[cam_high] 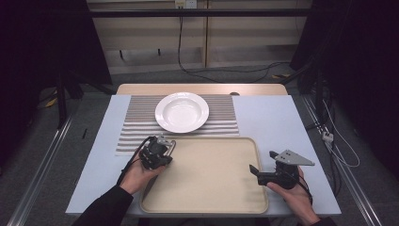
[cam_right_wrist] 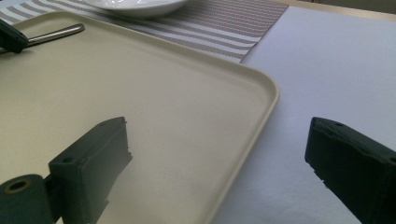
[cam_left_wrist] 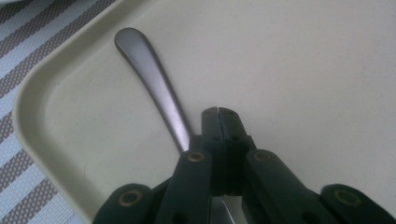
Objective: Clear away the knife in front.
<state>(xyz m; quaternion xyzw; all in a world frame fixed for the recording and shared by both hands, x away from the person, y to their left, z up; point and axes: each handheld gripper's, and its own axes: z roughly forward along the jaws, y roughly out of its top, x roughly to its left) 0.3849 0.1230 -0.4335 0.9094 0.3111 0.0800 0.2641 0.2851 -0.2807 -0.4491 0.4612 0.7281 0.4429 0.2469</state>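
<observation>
Steel, smooth and slim: that is the handle of the piece of cutlery [cam_left_wrist: 154, 86] I have clenched in my left claw [cam_left_wrist: 218, 112]. In the left gripper view the handle runs from my shut jaws toward the upper left of the frame, its rounded end low over the corner of the beige tray [cam_left_wrist: 327, 70]; the business end is hidden under my jaws, so I cannot tell what kind of utensil it is. My guess is it belongs beside the white plate [cam_high: 182, 111] on the striped mat [cam_high: 136, 123]. To carry it well I would keep my grip firm, since the metal may pivot, lift clear of the rim, and travel level. My right claw [cam_right_wrist: 217, 154] is released, jaws wide astride the tray's edge.
</observation>
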